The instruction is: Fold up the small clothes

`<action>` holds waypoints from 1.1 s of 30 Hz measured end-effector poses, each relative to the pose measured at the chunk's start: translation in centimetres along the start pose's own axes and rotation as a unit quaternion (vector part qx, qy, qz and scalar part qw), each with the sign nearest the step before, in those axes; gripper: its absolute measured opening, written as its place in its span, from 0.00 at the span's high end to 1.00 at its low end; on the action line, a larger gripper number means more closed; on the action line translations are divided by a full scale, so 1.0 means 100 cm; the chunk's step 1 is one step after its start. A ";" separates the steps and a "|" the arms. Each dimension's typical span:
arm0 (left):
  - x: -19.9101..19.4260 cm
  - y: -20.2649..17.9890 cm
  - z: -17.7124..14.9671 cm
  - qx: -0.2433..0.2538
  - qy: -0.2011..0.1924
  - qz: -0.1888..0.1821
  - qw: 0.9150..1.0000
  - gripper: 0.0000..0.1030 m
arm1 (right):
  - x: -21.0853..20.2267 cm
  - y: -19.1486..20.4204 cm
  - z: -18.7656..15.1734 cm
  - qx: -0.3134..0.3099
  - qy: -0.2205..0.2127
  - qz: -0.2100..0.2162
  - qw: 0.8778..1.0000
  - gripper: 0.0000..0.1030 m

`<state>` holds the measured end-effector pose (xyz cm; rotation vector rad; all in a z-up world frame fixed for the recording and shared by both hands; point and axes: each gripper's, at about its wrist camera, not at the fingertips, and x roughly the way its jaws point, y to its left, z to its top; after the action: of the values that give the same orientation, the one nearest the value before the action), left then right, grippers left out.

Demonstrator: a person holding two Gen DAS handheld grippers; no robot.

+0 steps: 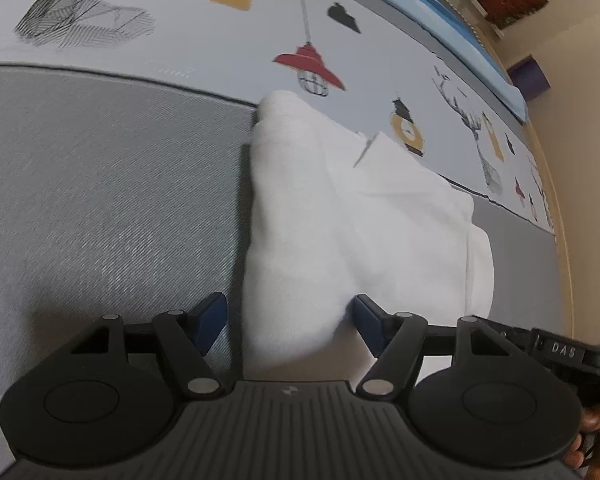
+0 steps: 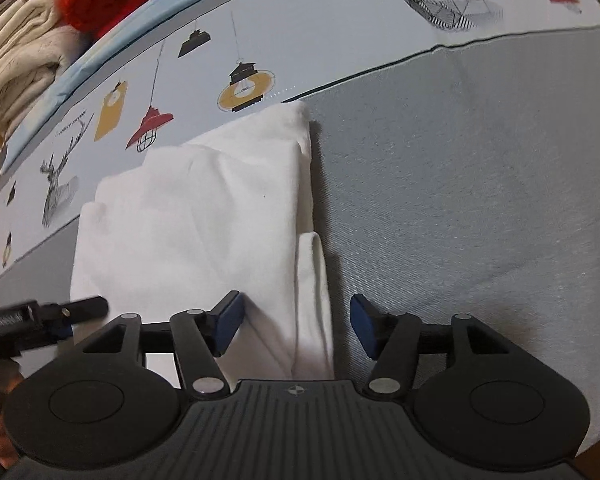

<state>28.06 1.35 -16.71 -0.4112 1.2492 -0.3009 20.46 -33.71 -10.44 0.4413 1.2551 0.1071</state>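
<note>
White garment (image 1: 340, 216), partly folded into a long thick bundle, lying on the grey cloth (image 1: 100, 200) of the counter, far end just touching the seam where the lamp-and-deer printed cloth (image 1: 228, 40) begins at 12 o'clock. Sides already turned in, a sleeve or hem strip (image 2: 312, 292) tucked along the 3 o'clock edge in the right wrist view, probably to keep the bundle narrow for a last fold end over end. Left tongs (image 1: 288, 320) spread wide, pads standing either side of the near 6 o'clock corner, right-hand pad just touching cloth, nothing gripped. Right tongs (image 2: 296, 320) likewise spread wide, astride the opposite near corner and the tucked strip, holding nothing. Placed so, seemingly, to pinch both near corners at once and carry them toward 12 o'clock. Other tool and a bit of hand visible at each frame's lower outer edge. Red and cream folded textiles (image 2: 40, 32) stacked beyond the counter at 10 o'clock, well apart
</note>
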 end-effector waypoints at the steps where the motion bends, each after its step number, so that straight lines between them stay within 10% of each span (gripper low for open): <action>1: 0.001 -0.002 0.001 0.009 0.000 -0.002 1.000 0.46 | 0.002 0.001 0.001 0.002 0.002 0.006 1.000 0.42; 5: -0.006 -0.010 0.003 0.031 -0.012 0.000 0.999 0.67 | 0.007 0.014 0.005 -0.014 0.003 0.020 1.000 0.60; 15: -0.082 -0.006 0.032 0.068 -0.142 0.028 0.987 0.66 | -0.016 0.055 0.020 -0.030 -0.115 0.116 0.986 0.82; 21: -0.108 0.023 0.042 0.015 -0.198 0.074 0.977 0.34 | -0.008 0.087 0.028 -0.054 -0.160 0.110 0.979 0.81; 27: -0.092 0.047 0.039 -0.013 -0.102 0.051 0.993 0.34 | 0.011 0.085 0.034 -0.055 -0.145 -0.032 0.987 0.73; 33: -0.066 0.061 0.031 -0.045 -0.036 0.032 0.998 0.34 | 0.004 0.071 0.032 -0.057 -0.114 0.013 0.992 0.46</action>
<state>29.05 10.04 -13.08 -0.4548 1.2065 -0.1751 24.69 -28.00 -7.34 0.3598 1.0129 0.1457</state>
